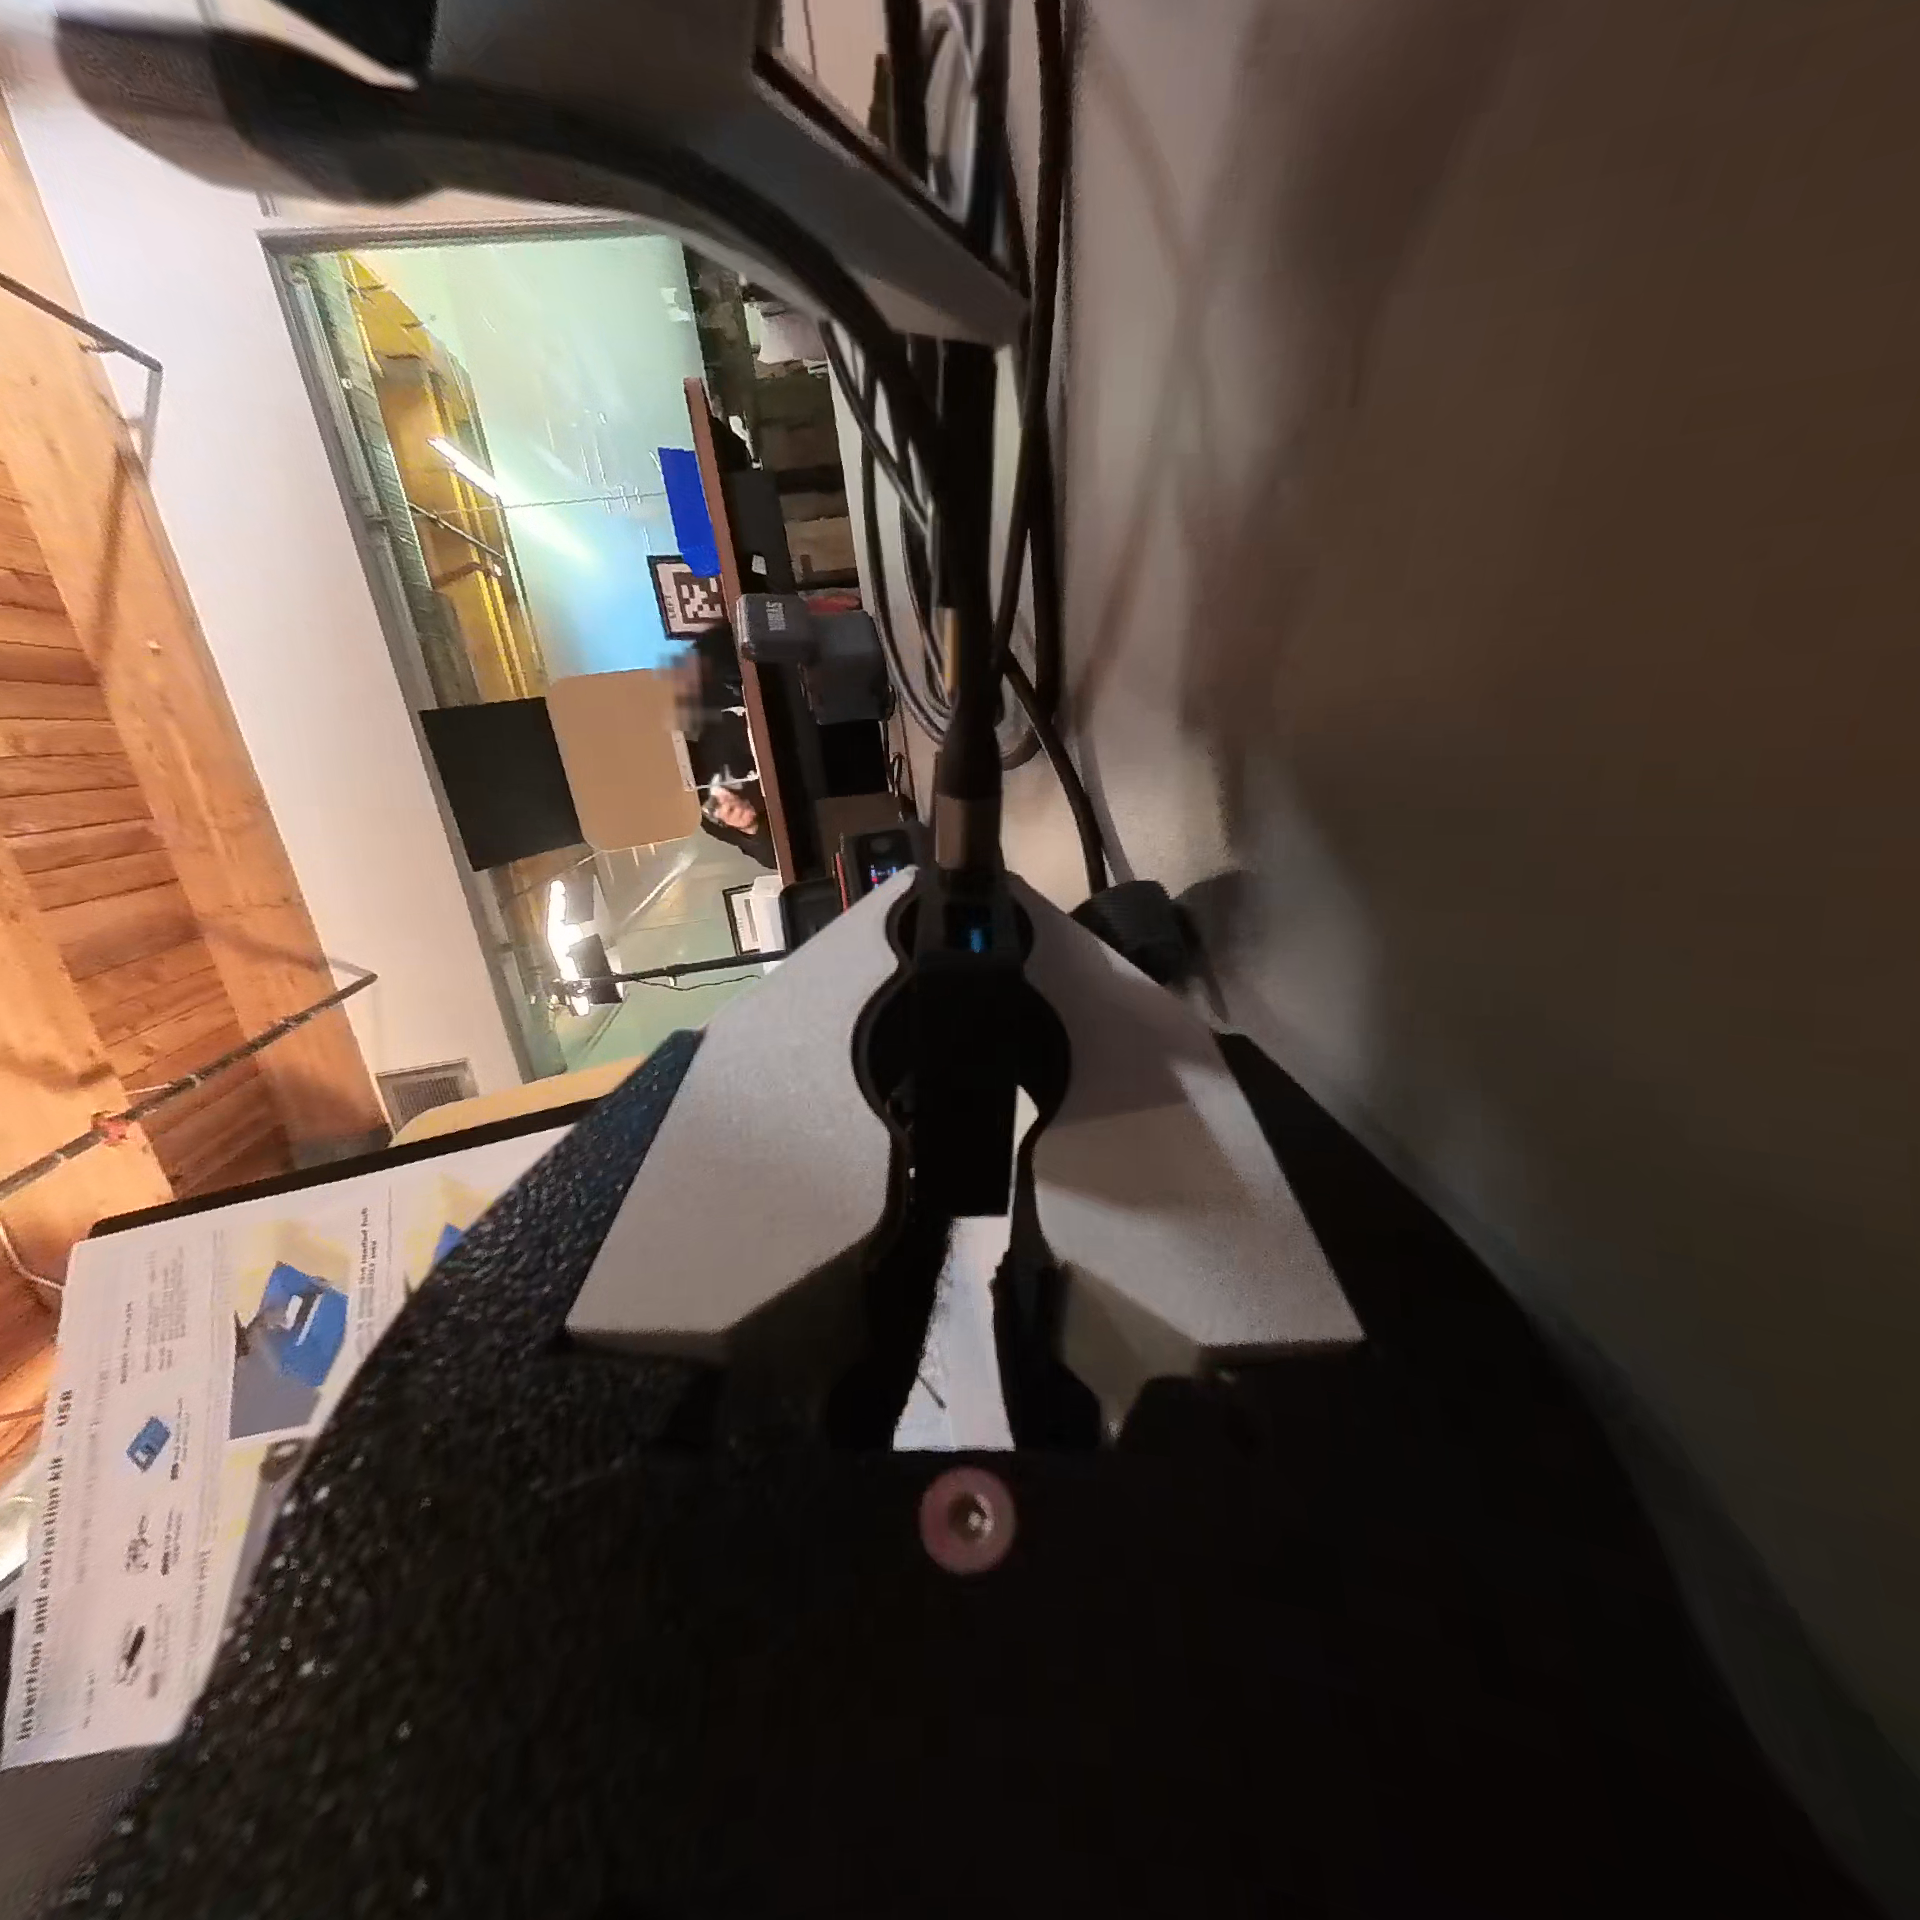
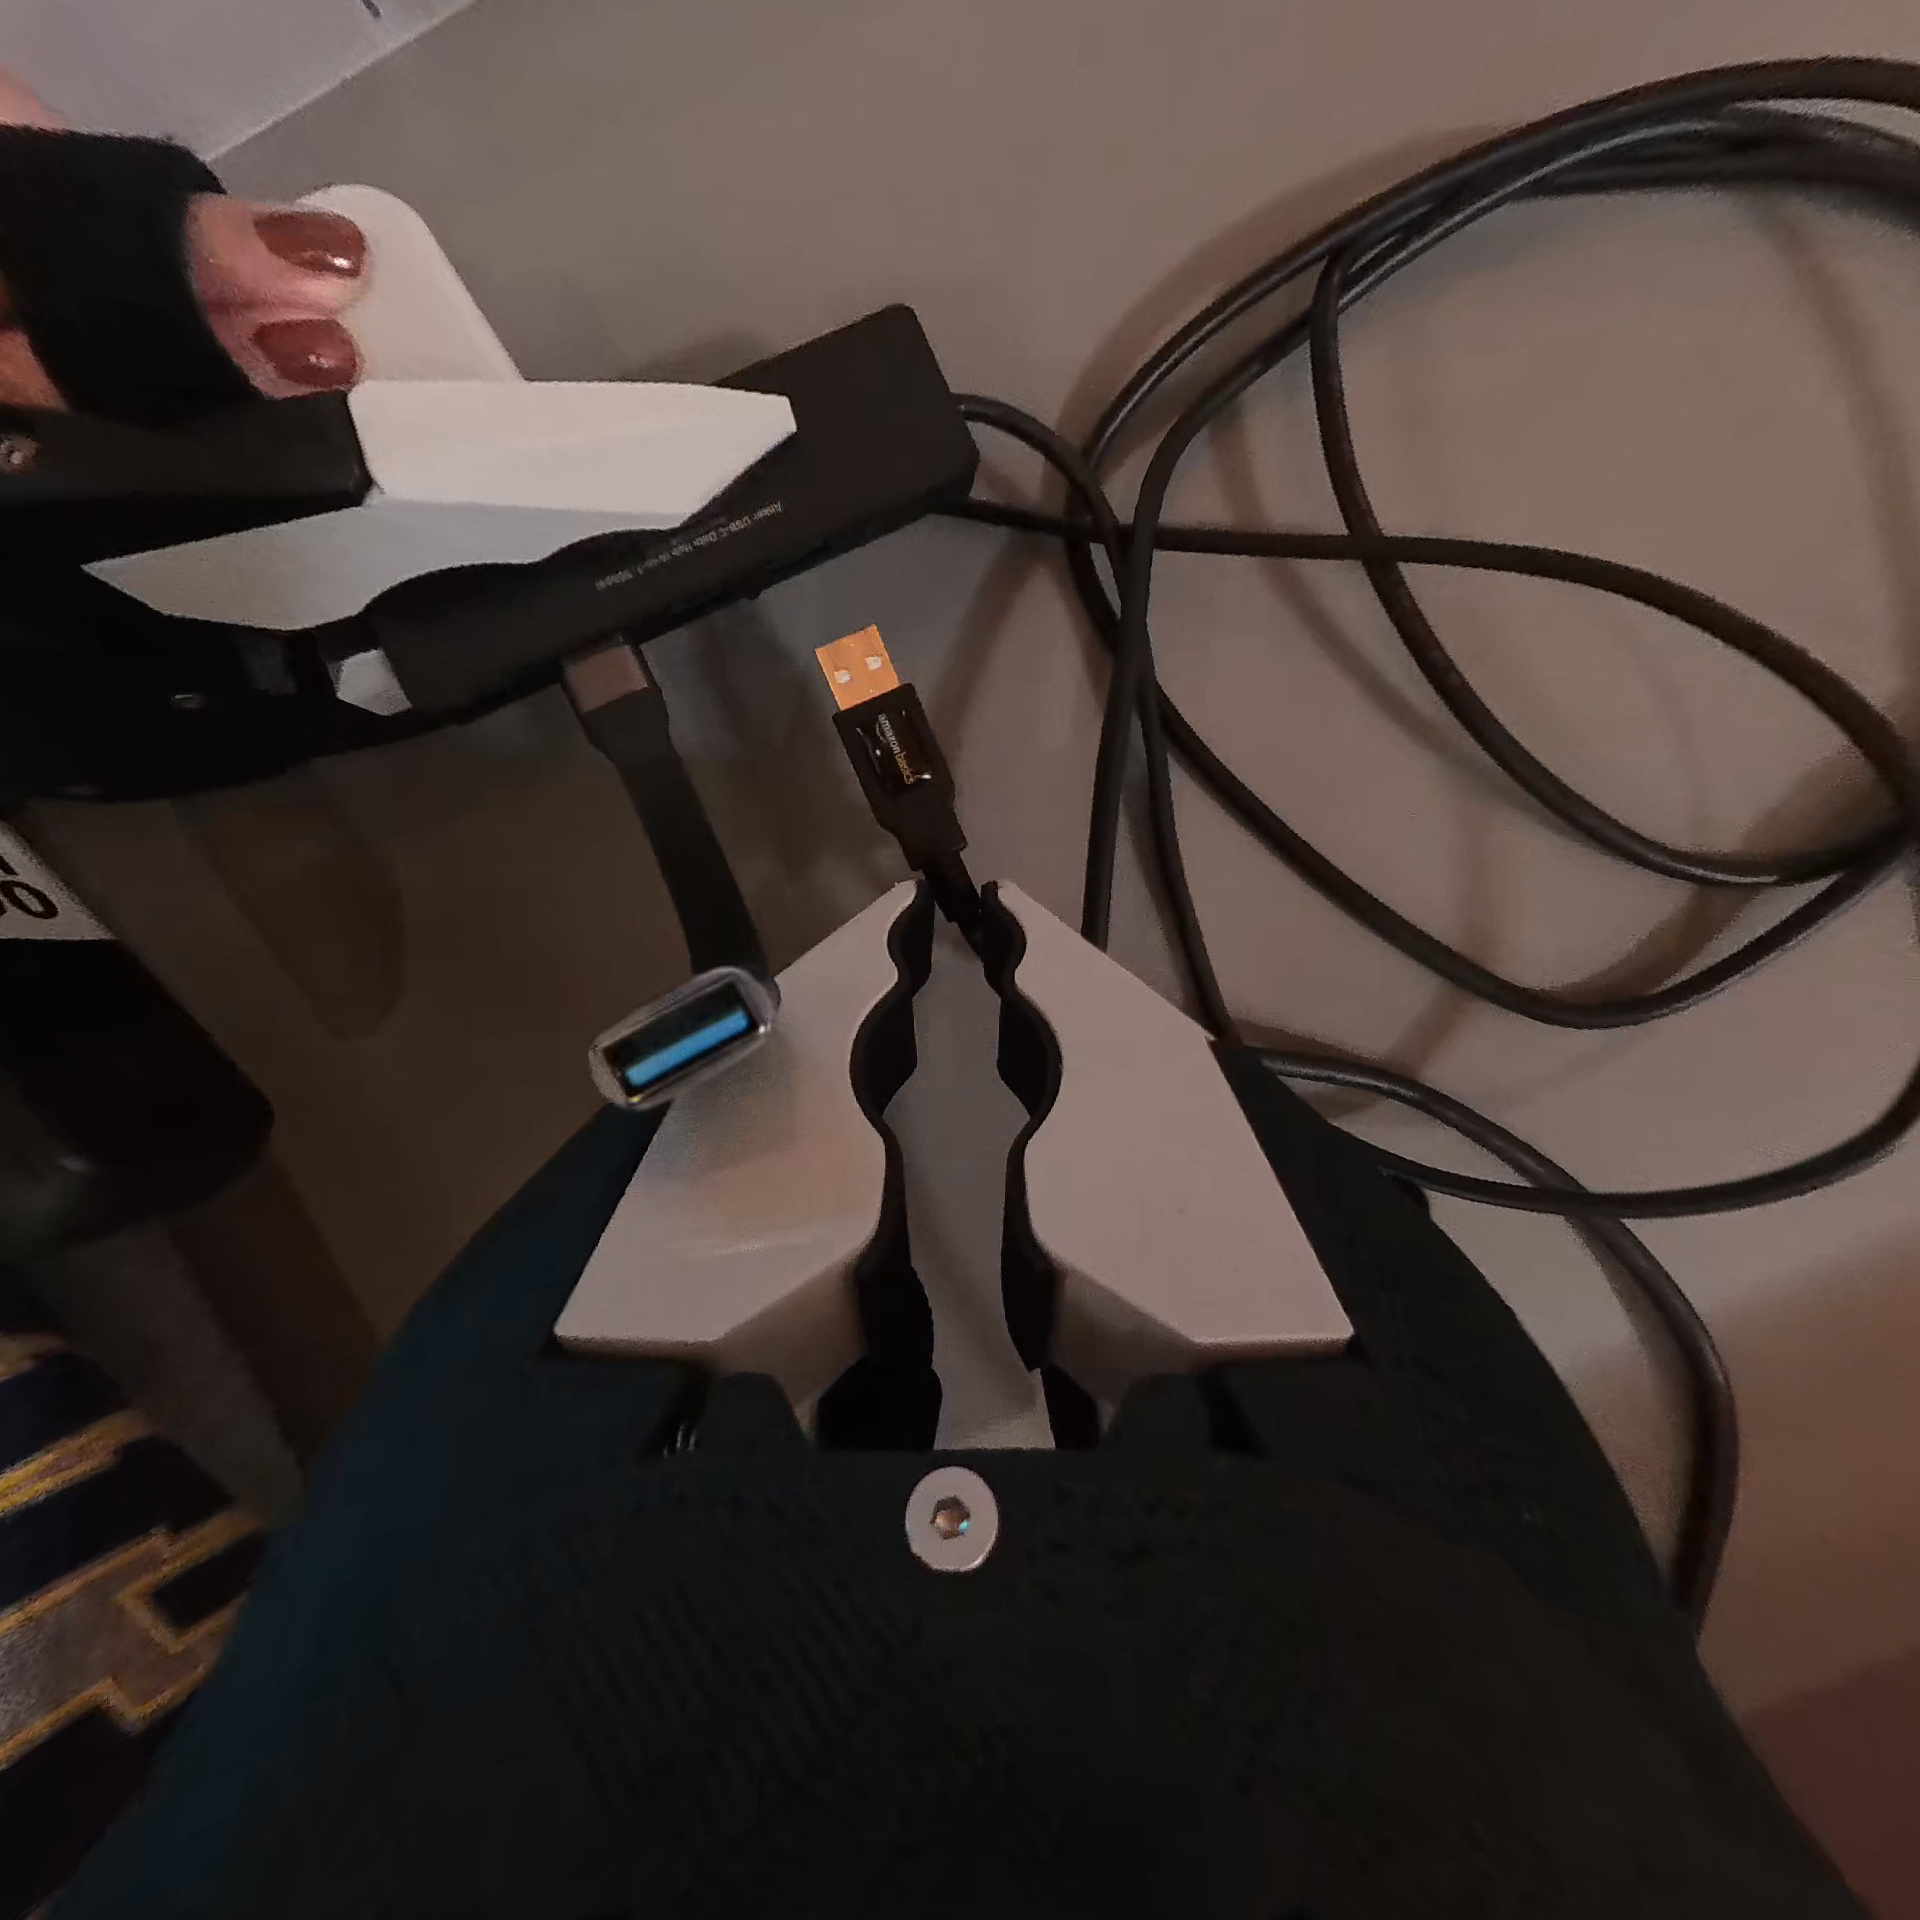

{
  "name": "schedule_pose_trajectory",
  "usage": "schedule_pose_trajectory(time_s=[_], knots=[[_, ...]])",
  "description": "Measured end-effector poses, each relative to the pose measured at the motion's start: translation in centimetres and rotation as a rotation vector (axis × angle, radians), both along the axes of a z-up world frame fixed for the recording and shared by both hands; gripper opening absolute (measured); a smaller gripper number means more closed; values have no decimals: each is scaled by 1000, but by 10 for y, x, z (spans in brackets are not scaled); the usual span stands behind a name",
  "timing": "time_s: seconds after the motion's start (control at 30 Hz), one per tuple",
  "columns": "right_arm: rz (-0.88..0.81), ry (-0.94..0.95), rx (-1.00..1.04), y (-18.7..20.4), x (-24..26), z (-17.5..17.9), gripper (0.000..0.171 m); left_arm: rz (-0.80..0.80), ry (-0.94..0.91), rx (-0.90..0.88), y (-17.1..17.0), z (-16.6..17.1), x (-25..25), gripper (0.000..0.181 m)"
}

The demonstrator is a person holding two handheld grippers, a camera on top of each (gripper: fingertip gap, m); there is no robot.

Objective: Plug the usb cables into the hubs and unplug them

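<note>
My left gripper (image 1: 961,914) is shut on a black USB hub (image 1: 961,1101), seen edge-on between its white fingers, with a blue port showing at the tips. In the right wrist view the same gripper (image 2: 561,488) clamps the hub (image 2: 862,416) at upper left, just above the table. A short flat black lead (image 2: 675,800) hangs from the hub and ends in a blue-lined USB socket (image 2: 686,1034). My right gripper (image 2: 956,904) is shut on a black USB cable just behind its plug (image 2: 888,743). The gold plug tip (image 2: 857,665) points at the hub's side, a short gap away.
Loops of black cable (image 2: 1455,623) lie on the grey table (image 2: 1351,260) to the right. A person's hand (image 2: 301,291) holds the left gripper. A printed sheet (image 1: 208,1403) lies at lower left, and a black stand (image 1: 520,135) is overhead in the left wrist view. Patterned carpet (image 2: 83,1558) shows beyond the table edge.
</note>
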State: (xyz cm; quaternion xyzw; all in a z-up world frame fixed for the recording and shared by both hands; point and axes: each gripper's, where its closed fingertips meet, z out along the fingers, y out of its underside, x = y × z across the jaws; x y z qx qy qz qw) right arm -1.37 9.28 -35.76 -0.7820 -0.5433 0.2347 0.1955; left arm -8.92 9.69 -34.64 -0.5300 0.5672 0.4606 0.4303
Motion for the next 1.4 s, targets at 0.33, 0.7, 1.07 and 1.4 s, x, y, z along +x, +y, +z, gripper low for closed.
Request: schedule_pose_trajectory(time_s=[0.33, 0.7, 1.07, 1.4], knots=[[-23, -47, -47, 5, -8, -5, 7, 43, -252, -79, 2, -5, -5, 9], [20, -9, -139, -7, -18, -3, 7, 44, -168, -64, 2, -10, -6, 9], [14, 21, -144, -6, -21, -4, 7, 46, -156, -65, 1, -11, -8, 9], [7, 34, -121, -3, -21, -2, 7, 44, -147, -67, 0, -11, -9, 9]])
